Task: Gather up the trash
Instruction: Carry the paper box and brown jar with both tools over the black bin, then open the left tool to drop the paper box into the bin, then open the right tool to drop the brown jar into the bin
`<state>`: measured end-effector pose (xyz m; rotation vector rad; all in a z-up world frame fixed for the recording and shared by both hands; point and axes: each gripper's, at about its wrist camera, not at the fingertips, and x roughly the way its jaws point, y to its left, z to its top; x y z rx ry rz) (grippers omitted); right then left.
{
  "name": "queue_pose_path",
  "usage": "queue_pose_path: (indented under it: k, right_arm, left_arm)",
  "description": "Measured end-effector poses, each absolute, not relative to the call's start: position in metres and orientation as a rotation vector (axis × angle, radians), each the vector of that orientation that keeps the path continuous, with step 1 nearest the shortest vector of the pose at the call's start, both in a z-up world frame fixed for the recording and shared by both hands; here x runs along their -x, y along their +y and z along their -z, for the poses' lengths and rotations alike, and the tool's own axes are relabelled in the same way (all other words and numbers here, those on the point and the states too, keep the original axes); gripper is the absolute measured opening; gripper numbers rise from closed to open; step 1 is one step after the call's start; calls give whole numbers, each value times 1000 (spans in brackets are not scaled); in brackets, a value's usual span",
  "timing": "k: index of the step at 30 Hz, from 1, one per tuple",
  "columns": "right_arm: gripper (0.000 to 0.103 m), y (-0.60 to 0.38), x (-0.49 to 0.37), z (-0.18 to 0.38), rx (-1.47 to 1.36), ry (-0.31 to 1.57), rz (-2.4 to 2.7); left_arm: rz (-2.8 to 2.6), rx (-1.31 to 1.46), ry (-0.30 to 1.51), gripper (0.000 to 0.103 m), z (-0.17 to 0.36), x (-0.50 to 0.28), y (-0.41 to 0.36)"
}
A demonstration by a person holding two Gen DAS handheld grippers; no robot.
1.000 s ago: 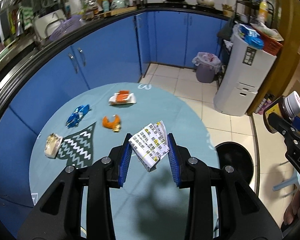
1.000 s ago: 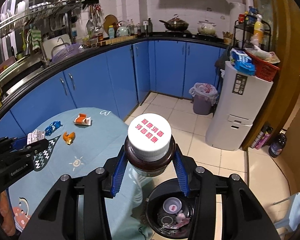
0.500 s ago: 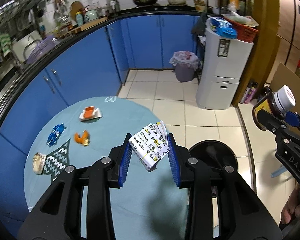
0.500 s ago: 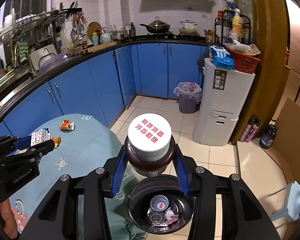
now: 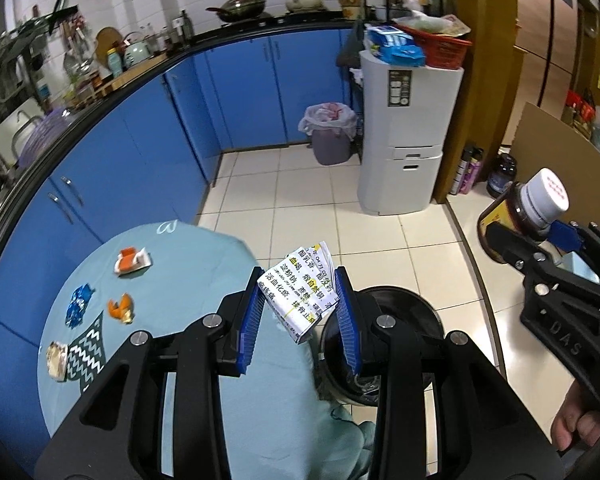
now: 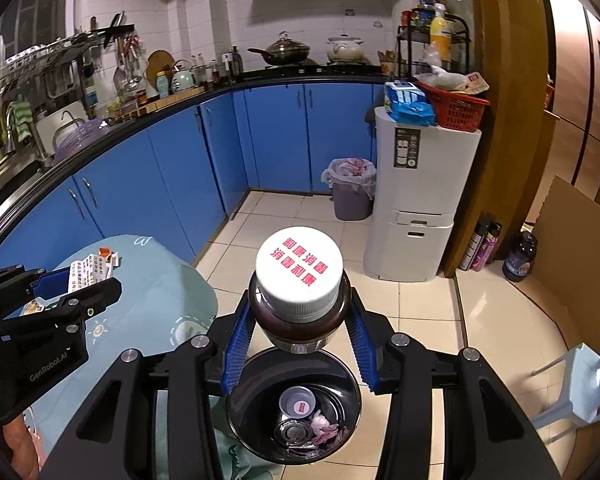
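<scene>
Left gripper [image 5: 300, 312] is clamped on a folded printed paper leaflet [image 5: 298, 292], blue pads pressing its two flat sides. Leaflet is light, thin, floppy, and crushes easily; a pinch across the folded stack near its lower half looks like the right hold, since the loose upper sheets fan out past the fingertips. Its long axis runs forward along the fingers, free end pointing away and up, bottom corner hanging just below the pads. It sits between the fingers, partly over the rim of the black trash bin [image 5: 424, 312] on the floor.

Right gripper [image 6: 298, 320] is clamped on a brown bottle [image 6: 298, 312] with a white cap [image 6: 299, 268], pads on the shoulder either side. Bottle is rigid, smooth, probably slick and heavier; could be glass, so fragile if dropped hard. Axis is upright-ish, cap pointing forward and up beyond the fingertips. It hangs straight above the open bin, which holds other rubbish.

Wrappers remain on the teal table [image 5: 180, 256].
</scene>
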<state>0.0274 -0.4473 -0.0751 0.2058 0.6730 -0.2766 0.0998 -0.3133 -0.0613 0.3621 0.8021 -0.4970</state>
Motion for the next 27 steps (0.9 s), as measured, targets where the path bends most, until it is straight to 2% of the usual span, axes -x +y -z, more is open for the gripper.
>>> queue_pose_path:
  k: [8,9,10,11,12,15,27]
  right_arm:
    - [44,-473,-24,83,-237,684,309]
    - [44,-476,-24,84,-241,685,313]
    - [44,-479,-23,85,-245,685,317]
    - [44,-482,-23,86,-247,687,322]
    - [44,-484,-23,87,-251,689,325]
    - [44,-490,-24,91,-258,698,327]
    - [44,-488,-39,103,-278,729,270]
  left_arm:
    - [559,-392,775,38,60,-93,-348]
    - [568,-396,777,42,60,-93,-354]
    - [571,-394,778,52,60,-94,-356]
    - [572,-389,776,76,59,-94,-358]
    - [575,-369,760,88,56,-94,-359]
    - [572,-371,722,96,52,-95,-364]
    - [473,-357,782,99,66,-120,-355]
